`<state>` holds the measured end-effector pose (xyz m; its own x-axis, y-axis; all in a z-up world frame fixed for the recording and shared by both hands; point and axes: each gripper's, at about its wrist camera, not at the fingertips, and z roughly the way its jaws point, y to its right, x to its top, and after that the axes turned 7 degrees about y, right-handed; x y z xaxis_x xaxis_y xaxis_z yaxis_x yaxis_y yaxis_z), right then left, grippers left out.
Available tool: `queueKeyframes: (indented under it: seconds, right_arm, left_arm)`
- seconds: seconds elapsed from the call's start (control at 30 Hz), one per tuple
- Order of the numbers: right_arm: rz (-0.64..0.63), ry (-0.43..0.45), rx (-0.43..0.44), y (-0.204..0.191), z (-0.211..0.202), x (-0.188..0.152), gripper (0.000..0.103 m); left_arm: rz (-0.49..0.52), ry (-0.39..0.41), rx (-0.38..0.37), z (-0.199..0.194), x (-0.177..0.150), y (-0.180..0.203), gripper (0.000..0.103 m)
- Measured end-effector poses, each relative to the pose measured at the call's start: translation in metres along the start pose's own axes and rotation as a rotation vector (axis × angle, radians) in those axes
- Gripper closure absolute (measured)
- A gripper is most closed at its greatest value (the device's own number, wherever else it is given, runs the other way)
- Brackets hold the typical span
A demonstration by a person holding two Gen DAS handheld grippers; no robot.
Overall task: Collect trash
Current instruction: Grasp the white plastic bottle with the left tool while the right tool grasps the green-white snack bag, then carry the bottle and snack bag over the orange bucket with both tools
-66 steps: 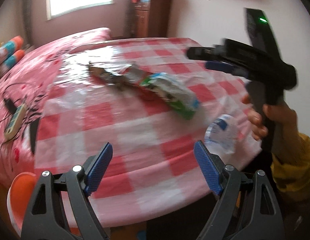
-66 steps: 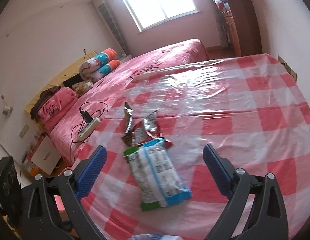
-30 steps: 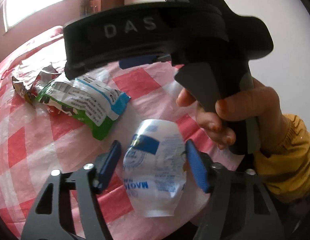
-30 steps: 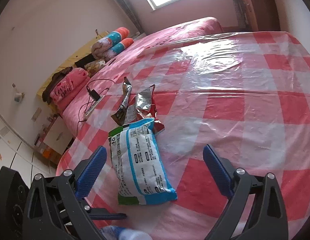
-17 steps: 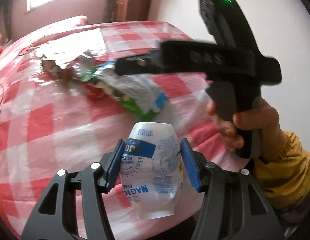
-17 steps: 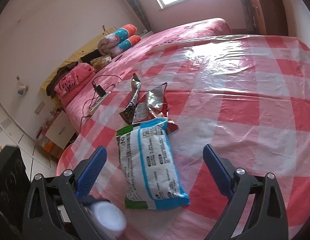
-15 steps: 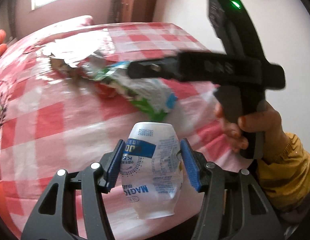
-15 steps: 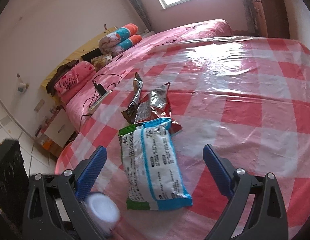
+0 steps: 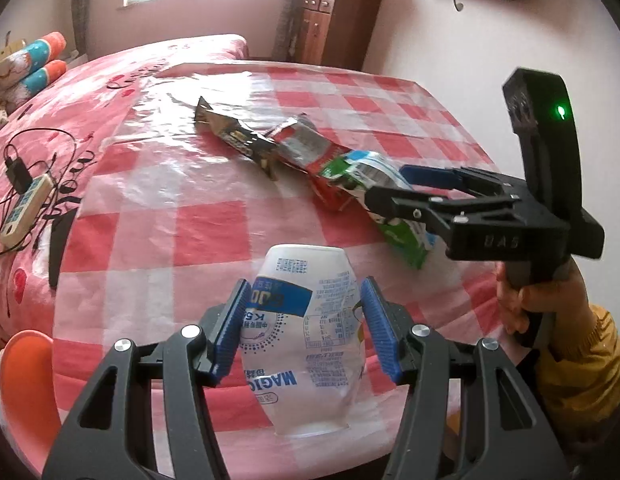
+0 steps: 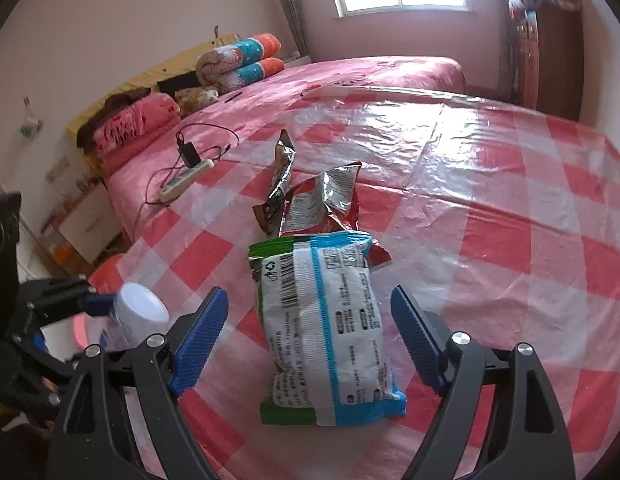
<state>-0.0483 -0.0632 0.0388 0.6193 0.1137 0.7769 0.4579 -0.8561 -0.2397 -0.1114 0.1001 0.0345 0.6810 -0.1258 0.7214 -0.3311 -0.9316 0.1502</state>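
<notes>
The left gripper (image 9: 305,328) is clamped on a crushed plastic bottle (image 9: 305,332), its blue pads pressed against the bottle's two sides, and holds it above the near edge of the table (image 9: 157,216). The bottle points away from the camera, its white base toward the wrappers. In the right wrist view the bottle (image 10: 137,312) shows at the left, just off the table (image 10: 510,240) edge.

The right gripper (image 10: 310,332) is spread wide and holds nothing. Its fingers hover on either side of the green-and-blue bag (image 10: 330,332), not touching it as far as can be told.

Three wrappers lie on the table in a touching row: the bag (image 9: 374,192) nearest the right gripper (image 9: 394,188), a red packet (image 9: 305,152) behind it, partly under its far end, and a dark foil wrapper (image 9: 233,136) farthest away. One bottle is in view.

The right hand (image 9: 526,300) grips its tool's handle from below, with a yellow sleeve (image 9: 586,364) at the wrist; the tool reaches level over the table from its right side.
</notes>
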Motion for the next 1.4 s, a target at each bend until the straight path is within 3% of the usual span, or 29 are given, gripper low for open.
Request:
queueKeyframes:
  seconds: [0.37,0.5,0.7,1.07,1.4]
  right_arm:
    - [-0.015,-0.01,-0.075,-0.007,0.01,-0.003,0.04]
    - [-0.024,0.0,-0.11,-0.009,0.008,-0.006,0.051]
    - [-0.038,0.005,-0.161,-0.014,0.007,-0.008,0.061]
    - [0.004,0.01,-0.2,-0.016,-0.004,-0.009,0.066]
    - [0.069,0.034,-0.133,-0.024,-0.018,0.006,0.066]
  left_arm:
    - [-0.065,0.043,0.02,-0.007,-0.002,-0.029,0.045]
    - [-0.059,0.057,0.018,-0.006,-0.003,-0.034,0.045]
    - [-0.077,0.074,0.005,-0.007,-0.006,-0.043,0.045]
    - [-0.11,0.109,0.002,-0.016,-0.014,-0.065,0.045]
    - [-0.139,0.14,0.018,-0.028,-0.018,-0.086,0.045]
